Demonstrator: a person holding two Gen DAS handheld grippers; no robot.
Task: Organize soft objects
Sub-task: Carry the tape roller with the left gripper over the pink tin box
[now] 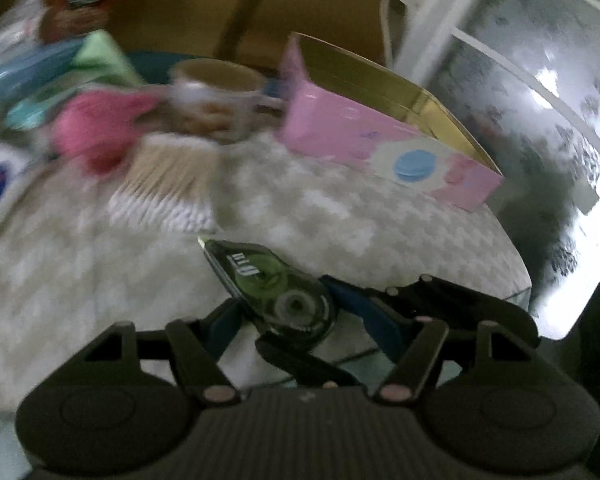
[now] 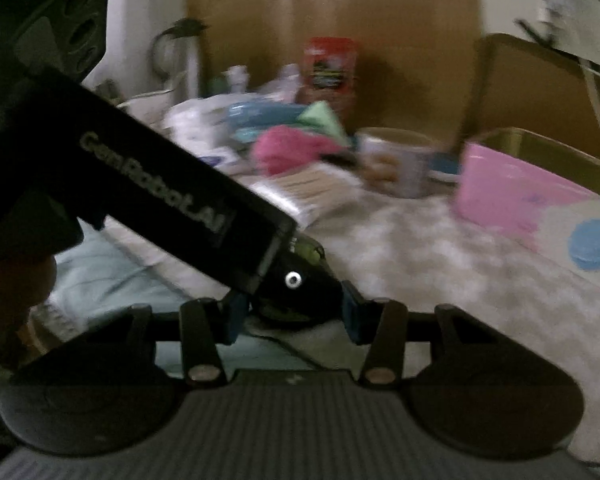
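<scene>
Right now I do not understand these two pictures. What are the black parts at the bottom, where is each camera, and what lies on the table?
No robot here: a person holds a two-finger gripper in each hand, each with a wide-angle camera looking along its fingers. The black parts at the bottom are each gripper's own body. The left wrist view shows the left gripper holding a correction tape dispenser between its blue pads. In the right wrist view, the long black bar is the left gripper crossing before the right gripper; whether the right one also grips is unclear. On the pale patterned cloth lie a pink box, a mug, cotton swabs and a pink cloth, all blurred.
</scene>
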